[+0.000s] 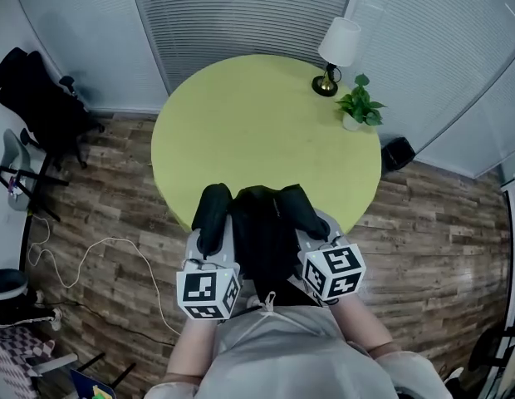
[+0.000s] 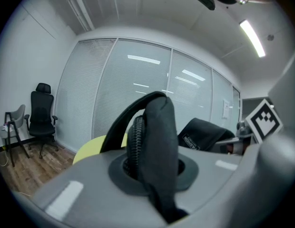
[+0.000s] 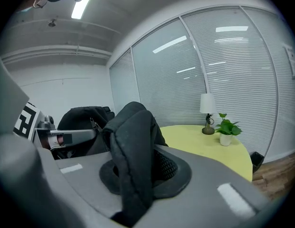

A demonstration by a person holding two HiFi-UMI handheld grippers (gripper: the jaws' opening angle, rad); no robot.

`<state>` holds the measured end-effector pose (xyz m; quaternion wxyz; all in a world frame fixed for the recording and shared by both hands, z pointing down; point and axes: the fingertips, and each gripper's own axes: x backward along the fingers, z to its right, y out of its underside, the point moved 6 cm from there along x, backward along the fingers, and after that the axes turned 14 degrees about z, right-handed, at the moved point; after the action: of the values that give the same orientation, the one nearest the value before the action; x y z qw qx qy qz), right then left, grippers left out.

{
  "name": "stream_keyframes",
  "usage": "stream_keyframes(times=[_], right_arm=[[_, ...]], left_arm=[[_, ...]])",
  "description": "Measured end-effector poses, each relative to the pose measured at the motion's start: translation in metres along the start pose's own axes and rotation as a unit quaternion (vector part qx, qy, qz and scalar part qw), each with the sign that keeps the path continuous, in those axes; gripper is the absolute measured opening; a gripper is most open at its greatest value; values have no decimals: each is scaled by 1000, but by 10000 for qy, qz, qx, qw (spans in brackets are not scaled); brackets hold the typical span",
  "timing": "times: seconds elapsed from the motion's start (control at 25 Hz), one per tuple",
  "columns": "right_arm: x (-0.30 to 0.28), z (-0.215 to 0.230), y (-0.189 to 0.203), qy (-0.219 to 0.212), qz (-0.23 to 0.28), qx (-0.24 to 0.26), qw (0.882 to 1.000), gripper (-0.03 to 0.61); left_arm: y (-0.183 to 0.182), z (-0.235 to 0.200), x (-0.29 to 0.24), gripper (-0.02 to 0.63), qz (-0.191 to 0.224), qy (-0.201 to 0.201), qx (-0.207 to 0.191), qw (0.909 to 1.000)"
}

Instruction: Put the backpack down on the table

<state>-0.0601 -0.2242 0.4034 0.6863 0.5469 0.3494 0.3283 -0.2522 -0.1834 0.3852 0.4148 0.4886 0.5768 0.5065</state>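
A black backpack [image 1: 266,233] hangs between my two grippers, over the near edge of the round yellow table [image 1: 241,115]. My left gripper [image 1: 214,241] is shut on a padded shoulder strap [image 2: 154,141] with a zipper running beside it, and the strap loops up out of the jaws. My right gripper [image 1: 311,233] is shut on the other padded strap [image 3: 131,146], which has a mesh underside. In the left gripper view the backpack's body [image 2: 204,134] shows to the right, next to the other gripper's marker cube [image 2: 264,119]. The bag's lower part is hidden behind the grippers.
A white-shaded lamp [image 1: 336,52] and a small potted plant [image 1: 360,105] stand at the table's far right. A black office chair [image 1: 41,106] is on the left, a black bin [image 1: 397,153] is right of the table, and a white cable [image 1: 83,252] lies on the wooden floor.
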Motion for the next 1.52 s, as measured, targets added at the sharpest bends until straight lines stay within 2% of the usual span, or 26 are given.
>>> stream_keyframes(times=[0.4,0.72,1.0,1.32,1.52], right_arm=[[-124,51,-10,-227,-191,-79,9995,32],[-217,113,-16,-199,-304,132,9993,32],[-278,164,-3,-30,-386,116,9992,32],[-316,200,20,7,-444,98,9990,32],[-327,212,25,-49,-437,23,9990,34]], left_arm=[[8,-42,-120,26,-182,-214,-60,9996],[27,-60,-230,26,-274,-135,-230,9993],[58,-70,-309,26,-372,-90,-398,9985],[91,-73,-355,26,-489,-82,-522,9974],[95,-77,-372,28,-503,5,-671,9965]])
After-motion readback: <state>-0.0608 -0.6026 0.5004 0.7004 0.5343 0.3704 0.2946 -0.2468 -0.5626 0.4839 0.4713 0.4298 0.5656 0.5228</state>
